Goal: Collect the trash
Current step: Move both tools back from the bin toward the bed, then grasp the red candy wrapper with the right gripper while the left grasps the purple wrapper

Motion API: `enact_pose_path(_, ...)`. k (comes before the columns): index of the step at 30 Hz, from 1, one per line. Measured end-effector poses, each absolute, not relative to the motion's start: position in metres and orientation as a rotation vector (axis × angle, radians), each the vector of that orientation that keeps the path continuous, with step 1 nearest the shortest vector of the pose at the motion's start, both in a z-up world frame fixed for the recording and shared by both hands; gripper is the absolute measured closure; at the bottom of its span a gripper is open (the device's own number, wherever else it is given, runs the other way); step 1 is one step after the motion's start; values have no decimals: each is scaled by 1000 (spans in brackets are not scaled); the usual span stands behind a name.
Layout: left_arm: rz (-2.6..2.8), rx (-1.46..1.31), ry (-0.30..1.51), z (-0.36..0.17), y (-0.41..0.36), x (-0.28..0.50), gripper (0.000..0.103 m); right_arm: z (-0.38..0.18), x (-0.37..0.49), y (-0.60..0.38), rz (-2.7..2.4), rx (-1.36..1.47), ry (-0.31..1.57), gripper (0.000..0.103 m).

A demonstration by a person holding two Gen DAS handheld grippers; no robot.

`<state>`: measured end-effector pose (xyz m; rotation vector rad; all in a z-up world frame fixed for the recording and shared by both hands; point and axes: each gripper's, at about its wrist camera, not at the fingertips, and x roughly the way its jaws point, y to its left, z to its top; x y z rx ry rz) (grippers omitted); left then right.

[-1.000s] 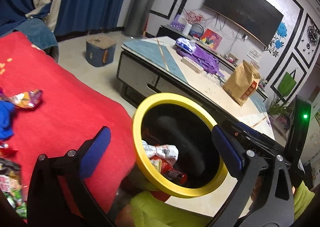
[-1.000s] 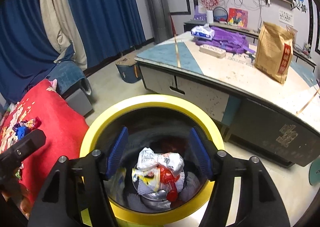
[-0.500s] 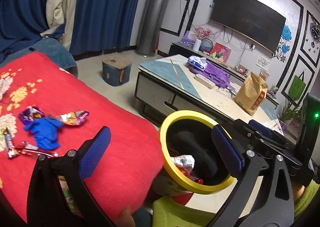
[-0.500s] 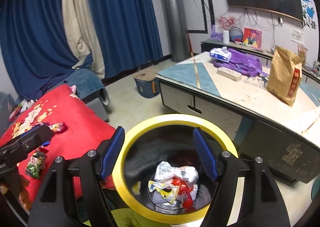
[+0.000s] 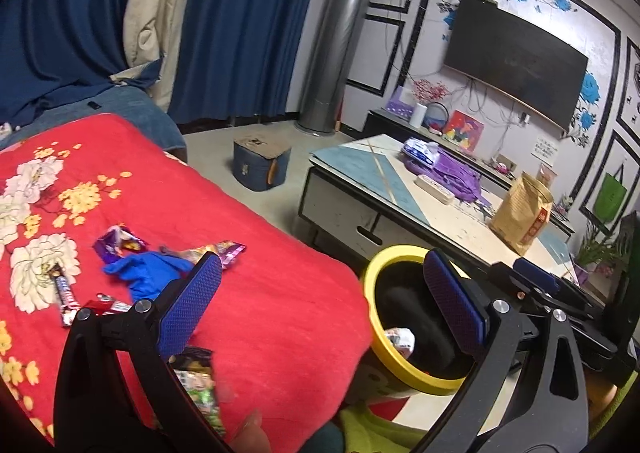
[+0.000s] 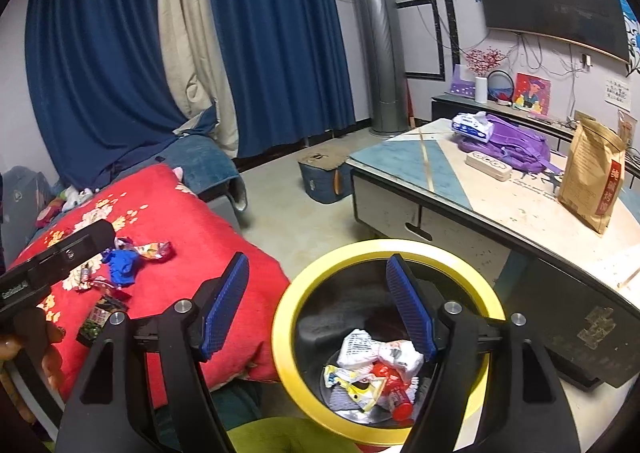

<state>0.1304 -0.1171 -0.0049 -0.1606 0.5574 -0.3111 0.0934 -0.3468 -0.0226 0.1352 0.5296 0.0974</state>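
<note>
At the lower right of the left wrist view, we keep the yellow-rimmed bin (image 5: 404,369) tucked against the edge of the red blanket (image 5: 256,285), likely so each piece of trash has only a short way to travel. Our left gripper (image 5: 320,305) has its blue pads spread wide with nothing between them, and it points across the blanket toward the litter; our right gripper (image 6: 318,305) is just as wide apart and empty, hanging over the bin's mouth. In the bin, low in the right wrist view, lie a crumpled white wrapper (image 6: 376,349) and a red scrap (image 6: 396,397) among other bits. What is left to collect sits at the left of the left wrist view: a blue glove (image 5: 148,273), a purple wrapper (image 5: 118,243), a candy bar (image 5: 66,295), and a green snack packet (image 5: 198,389) just below the left pad. The blanket is soft and flowered, so we judge thin wrappers may slide. Beyond are blue curtains (image 5: 240,25), a coffee table (image 5: 360,173) bearing a brown paper bag (image 5: 522,213), and a wall television (image 5: 516,57).
</note>
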Motion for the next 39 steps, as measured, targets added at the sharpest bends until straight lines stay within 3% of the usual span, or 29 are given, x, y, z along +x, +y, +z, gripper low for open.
enact_pose_path(19, -136, -220, 516, -1, -35, 135, 11, -20, 103, -253, 336, 76, 602, 34)
enact_pose_path(34, -30, -312, 597, -12, 32, 162, 11, -32, 128, -164, 548, -11, 685, 35)
enact_pose_path(39, -9, -332, 631, -18, 48, 174, 11, -44, 143, -147, 589, -28, 741, 45)
